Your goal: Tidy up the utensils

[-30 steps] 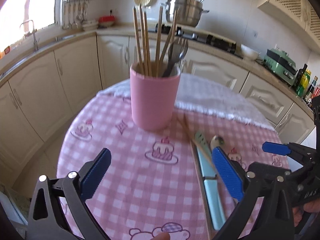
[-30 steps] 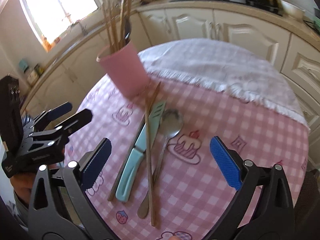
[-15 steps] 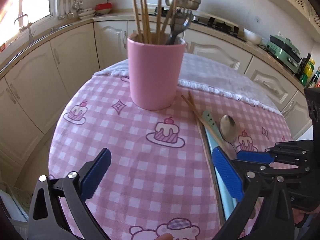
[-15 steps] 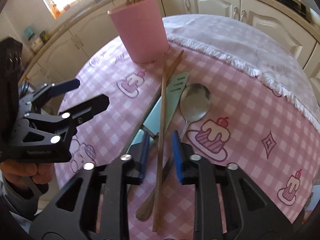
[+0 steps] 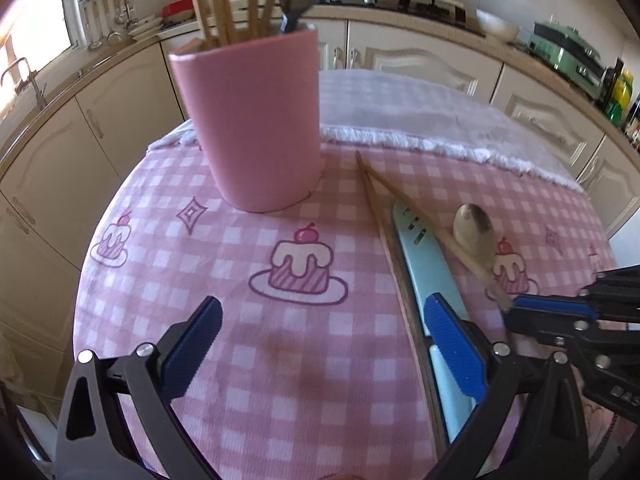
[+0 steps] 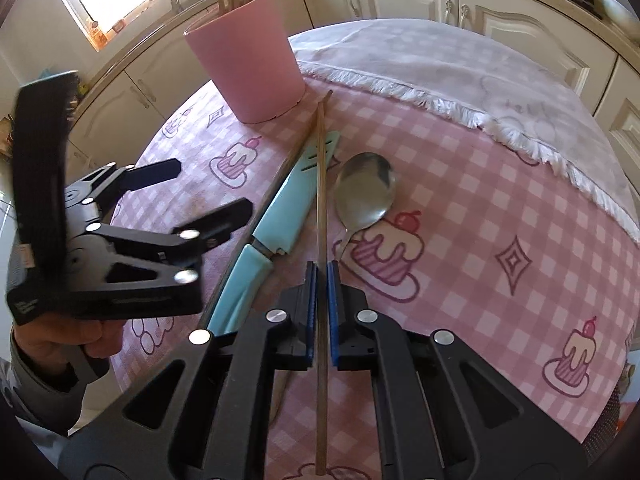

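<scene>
1. Closest in, the right gripper (image 6: 321,280) has its blue pads pinched together on a thin wooden chopstick (image 6: 320,184). It's grabbed roughly mid-shaft, probably so the stick stays balanced when it comes up off the round table with the pink checked cake-print cloth (image 6: 500,200).

2. At 9 o'clock in the right wrist view, the left gripper (image 5: 320,346) hangs over the cloth with its jaws wide apart and nothing between them. My guess is it's waiting for its own pick.

3. Just past the pinch: a mint-green knife with a slotted blade (image 6: 294,196) lies touching the held stick, a second wooden chopstick (image 6: 298,148) runs along the knife's far side, and a steel spoon (image 6: 364,192) sits at about 1 o'clock. All flat, so still unsorted.

4. Further out at 11 o'clock, the pink cylindrical cup (image 6: 248,56) already holds upright chopsticks and cutlery. Pretty clearly that's where the stick belongs.

5. Writing: faint embossed letters on both gripper bodies, too small for me to read.
</scene>
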Demonstrator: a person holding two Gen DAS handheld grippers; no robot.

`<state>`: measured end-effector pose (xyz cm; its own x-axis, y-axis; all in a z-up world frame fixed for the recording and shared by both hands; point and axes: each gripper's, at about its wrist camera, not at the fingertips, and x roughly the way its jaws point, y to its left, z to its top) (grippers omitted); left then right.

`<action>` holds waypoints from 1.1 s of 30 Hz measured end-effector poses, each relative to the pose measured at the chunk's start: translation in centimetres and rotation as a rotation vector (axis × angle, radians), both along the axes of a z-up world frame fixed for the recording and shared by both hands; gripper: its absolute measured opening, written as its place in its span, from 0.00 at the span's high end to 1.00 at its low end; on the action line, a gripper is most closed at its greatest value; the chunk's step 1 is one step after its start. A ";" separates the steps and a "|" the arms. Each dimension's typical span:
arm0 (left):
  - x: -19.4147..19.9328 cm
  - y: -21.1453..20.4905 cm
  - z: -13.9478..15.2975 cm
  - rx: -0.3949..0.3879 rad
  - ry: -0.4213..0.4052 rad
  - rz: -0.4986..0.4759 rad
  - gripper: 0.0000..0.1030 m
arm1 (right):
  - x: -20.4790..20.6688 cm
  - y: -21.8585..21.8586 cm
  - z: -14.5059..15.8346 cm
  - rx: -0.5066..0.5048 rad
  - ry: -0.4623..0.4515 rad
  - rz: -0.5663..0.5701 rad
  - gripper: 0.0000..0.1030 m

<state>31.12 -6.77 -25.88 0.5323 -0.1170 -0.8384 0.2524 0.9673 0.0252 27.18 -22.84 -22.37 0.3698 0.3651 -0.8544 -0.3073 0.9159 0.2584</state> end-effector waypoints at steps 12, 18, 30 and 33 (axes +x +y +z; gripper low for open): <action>2.4 -0.8 -0.9 0.042 0.024 0.012 0.13 | 1.0 1.4 0.1 -0.047 -0.001 0.028 0.94; 3.1 -1.3 -0.1 0.007 0.036 -0.029 0.73 | 3.4 3.1 0.4 -0.087 -0.005 0.058 0.94; 4.0 0.0 -0.1 0.016 0.037 -0.036 0.58 | 4.3 3.4 -0.1 -0.128 0.058 0.087 0.91; 4.5 -0.2 -0.1 0.014 0.035 -0.052 0.70 | 5.0 4.0 -0.5 -0.136 0.072 0.103 0.90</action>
<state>35.65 -6.98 -25.99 0.4958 -0.1317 -0.8584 0.3029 0.9526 0.0288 32.15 -18.84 -22.87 0.2724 0.2770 -0.9214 -0.3868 0.9084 0.1588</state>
